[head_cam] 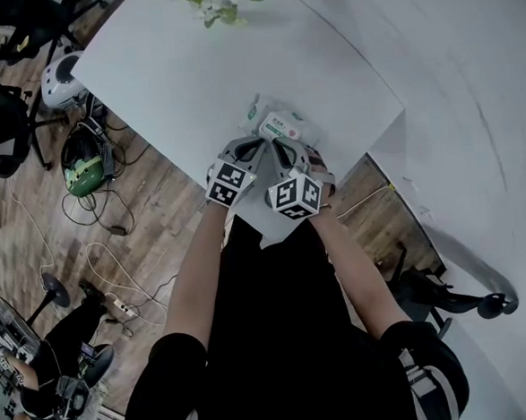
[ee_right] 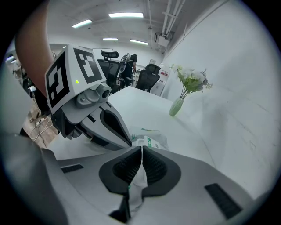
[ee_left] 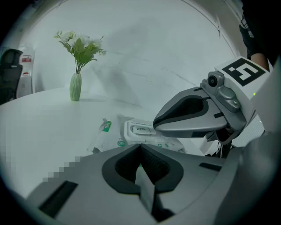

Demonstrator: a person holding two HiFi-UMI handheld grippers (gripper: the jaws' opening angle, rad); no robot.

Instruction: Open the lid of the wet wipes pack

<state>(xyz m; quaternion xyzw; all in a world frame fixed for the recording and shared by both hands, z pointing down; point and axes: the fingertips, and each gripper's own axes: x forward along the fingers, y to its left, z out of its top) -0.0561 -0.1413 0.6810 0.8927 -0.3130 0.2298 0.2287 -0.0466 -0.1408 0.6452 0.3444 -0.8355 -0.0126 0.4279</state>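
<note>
Right gripper [ee_right: 141, 151] pinches wrapper film of the wet wipes pack [head_cam: 275, 123], which sits at the near table [head_cam: 164, 77] edge. Left gripper [ee_left: 140, 149] is pressed together, seemingly on the pack's near edge. Lid [ee_left: 139, 129] lies flat. Risk: 2 film grips tear the wrapper without lifting the lid. Only the left gripper view shows the OPEN tab.

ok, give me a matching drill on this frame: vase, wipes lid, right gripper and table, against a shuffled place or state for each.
Things:
1. vase
2. lid
3. right gripper
4. table

Places or states:
A. the pack lies on it
B. pale green, holds flowers
C. jaws shut on the pack's wrapper
D. flat and closed, tab marked OPEN

Pairs: 1-B, 2-D, 3-C, 4-A
</note>
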